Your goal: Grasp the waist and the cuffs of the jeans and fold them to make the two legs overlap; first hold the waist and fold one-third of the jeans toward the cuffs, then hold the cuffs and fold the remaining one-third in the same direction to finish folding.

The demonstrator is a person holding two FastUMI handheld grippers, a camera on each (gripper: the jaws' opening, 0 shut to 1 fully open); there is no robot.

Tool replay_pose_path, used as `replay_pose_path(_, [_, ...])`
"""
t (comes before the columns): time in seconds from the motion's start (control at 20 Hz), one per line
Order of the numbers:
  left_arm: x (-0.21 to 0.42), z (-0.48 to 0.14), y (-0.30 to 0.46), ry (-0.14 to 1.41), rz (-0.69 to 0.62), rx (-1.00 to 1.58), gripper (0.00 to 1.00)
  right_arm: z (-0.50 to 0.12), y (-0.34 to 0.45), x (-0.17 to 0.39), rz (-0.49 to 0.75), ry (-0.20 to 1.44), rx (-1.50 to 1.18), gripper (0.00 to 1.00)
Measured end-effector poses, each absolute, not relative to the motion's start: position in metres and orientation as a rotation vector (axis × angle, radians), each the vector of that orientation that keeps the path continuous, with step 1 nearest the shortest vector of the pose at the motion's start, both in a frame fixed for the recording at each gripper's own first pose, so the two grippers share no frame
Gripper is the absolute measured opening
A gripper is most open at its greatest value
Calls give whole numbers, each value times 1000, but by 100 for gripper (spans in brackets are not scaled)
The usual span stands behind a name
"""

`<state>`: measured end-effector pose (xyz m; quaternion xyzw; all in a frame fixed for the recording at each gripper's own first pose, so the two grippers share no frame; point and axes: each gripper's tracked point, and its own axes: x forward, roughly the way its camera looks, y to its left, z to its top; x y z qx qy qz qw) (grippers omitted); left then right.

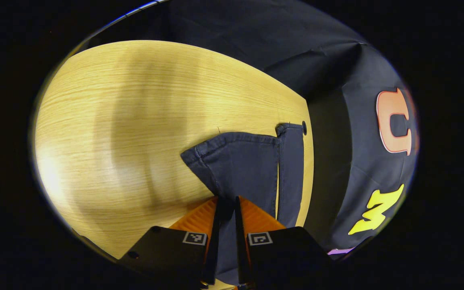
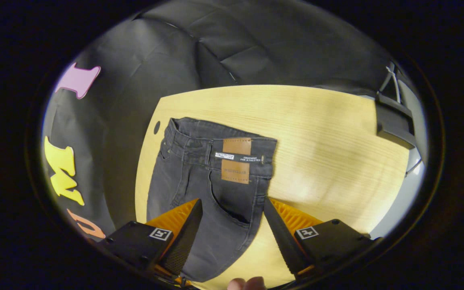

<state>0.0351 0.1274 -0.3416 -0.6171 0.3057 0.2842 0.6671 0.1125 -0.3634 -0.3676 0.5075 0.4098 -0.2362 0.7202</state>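
Gripping dark denim between nearly closed fingers, left gripper (image 1: 226, 209) held the jeans (image 2: 212, 181) near the cuffs (image 1: 236, 139), at the far edge of the pale wooden worktop (image 1: 135, 121). Right gripper (image 2: 232, 225) hovered with fingers spread wide over the seat, below the waist (image 2: 220, 143) and its leather patch (image 2: 236, 166) — nothing pinched yet. Best done, by this reading, by setting those open fingers on the waistband edge through both layers, then lifting level so the legs stayed stacked. Hard to tell from either view: how squarely the two legs overlapped, and how much cloth lay inside the left grip — fabric ran out of frame between the fingers. Glimpsed at the bottom edge of the right gripper view, a fingertip (image 2: 246, 284).
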Motion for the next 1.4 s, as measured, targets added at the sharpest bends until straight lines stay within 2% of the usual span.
replay_pose_path(0.05, [39,-341,126,693,636,-1390,23,-368,-364,112,-523,905,1108,96])
replay_pose_path(0.1, [40,-341,125,697,631,-1385,21,-365,-365,108,-525,907,1094,92])
replay_pose_path(0.15, [42,-342,124,705,629,-1380,20,-365,-366,107,-536,905,1078,96])
replay_pose_path(0.25, [48,-345,122,715,623,-1373,16,-371,-367,101,-589,945,1017,92])
replay_pose_path(0.4, [51,-345,119,729,623,-1359,11,-373,-369,100,-627,1001,894,67])
replay_pose_path(0.45, [51,-345,119,729,621,-1360,10,-379,-369,98,-647,1018,850,67])
replay_pose_path(0.6, [47,-341,120,717,622,-1369,7,-379,-376,94,-711,1035,832,30])
replay_pose_path(0.65, [45,-337,120,703,623,-1373,7,-379,-378,91,-716,1035,847,24])
replay_pose_path(0.7, [43,-333,120,697,623,-1375,0,-383,-377,94,-710,1038,868,7])
replay_pose_path(0.75, [41,-329,119,695,624,-1377,6,-381,-378,93,-704,1032,889,7])
replay_pose_path(0.8, [40,-326,119,696,624,-1382,5,-382,-378,94,-697,1031,919,1])
replay_pose_path(0.85, [38,-322,118,696,622,-1390,5,-380,-378,93,-689,1029,942,0])
replay_pose_path(1.1, [27,-302,114,760,639,-1405,4,-349,-380,90,-643,954,1009,0])
replay_pose_path(1.4, [29,-255,121,739,661,-1467,4,-284,-365,89,-575,880,1095,0])
